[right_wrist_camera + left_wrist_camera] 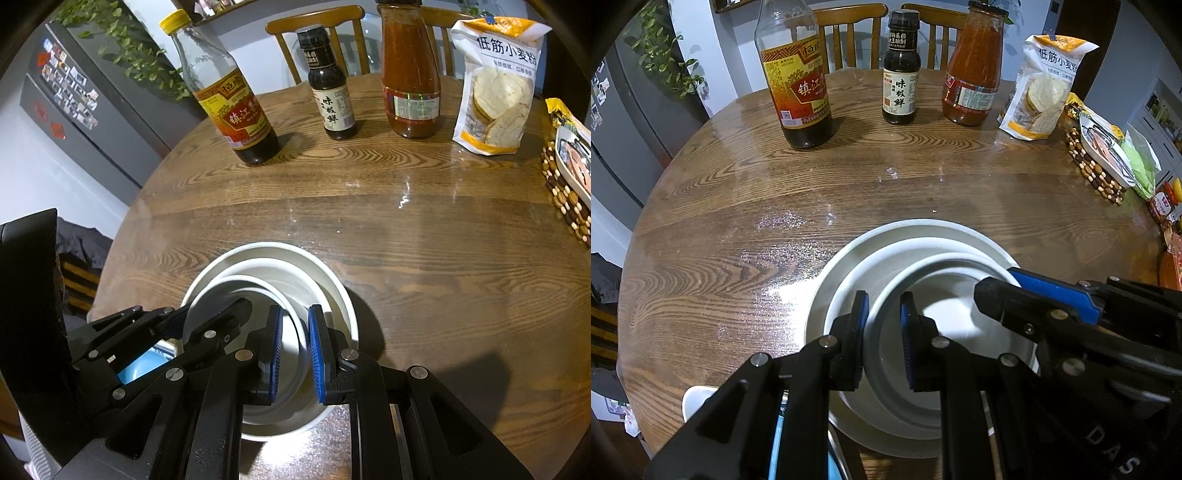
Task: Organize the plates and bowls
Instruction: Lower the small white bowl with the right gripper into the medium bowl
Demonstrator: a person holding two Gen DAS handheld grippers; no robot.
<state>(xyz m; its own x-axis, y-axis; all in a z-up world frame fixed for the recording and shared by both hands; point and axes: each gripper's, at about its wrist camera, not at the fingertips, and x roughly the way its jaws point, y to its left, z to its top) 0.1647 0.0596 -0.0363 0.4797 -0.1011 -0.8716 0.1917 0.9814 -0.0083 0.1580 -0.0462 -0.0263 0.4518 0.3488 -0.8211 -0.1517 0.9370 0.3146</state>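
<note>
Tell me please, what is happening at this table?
A person holds two grippers over a nested stack of white dishes on the wooden table. The left gripper and the right gripper each straddle the rim of the top bowl from opposite sides, seemingly gripping it. The bowl sits inside a wider bowl on a plate. Bottles and bags stand behind, untouched.

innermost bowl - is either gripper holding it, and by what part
Both: left gripper and right gripper each straddle the innermost bowl's rim on opposite sides.
</note>
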